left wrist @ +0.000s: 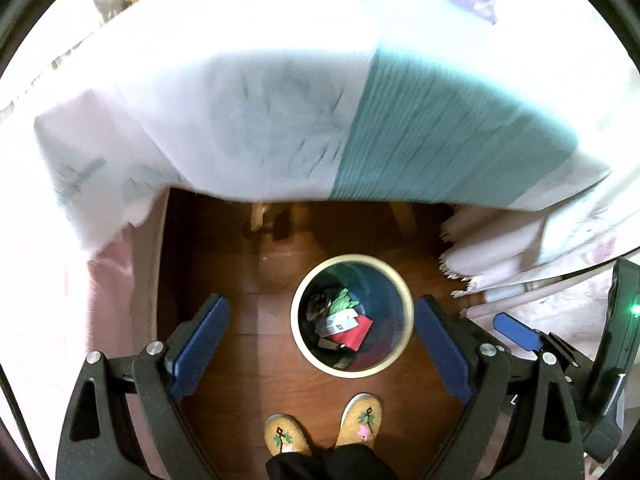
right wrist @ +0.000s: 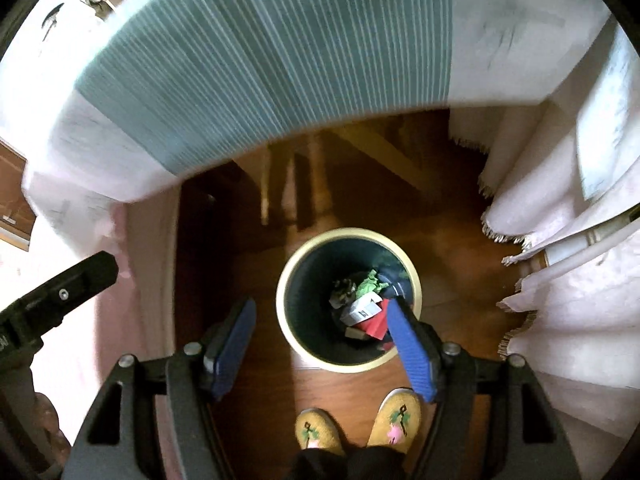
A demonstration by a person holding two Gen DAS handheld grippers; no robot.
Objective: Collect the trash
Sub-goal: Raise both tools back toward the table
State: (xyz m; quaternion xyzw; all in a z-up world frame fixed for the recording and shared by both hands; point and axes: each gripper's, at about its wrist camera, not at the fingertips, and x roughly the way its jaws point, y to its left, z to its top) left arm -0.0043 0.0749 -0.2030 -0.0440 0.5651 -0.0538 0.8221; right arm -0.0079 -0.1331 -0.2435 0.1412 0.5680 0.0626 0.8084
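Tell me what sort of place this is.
Most likely a room in a home, seen beside a table. A white and teal striped tablecloth hangs over a wooden floor, a waste bin holding paper scraps stands on it, and the person wears yellow embroidered slippers.

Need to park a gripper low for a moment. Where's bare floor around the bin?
Bare wood floor lies between the bin and the pink cloth on the left, and behind the bin toward the table legs. It's tight in front by the slippers and right by the fringed cloth.
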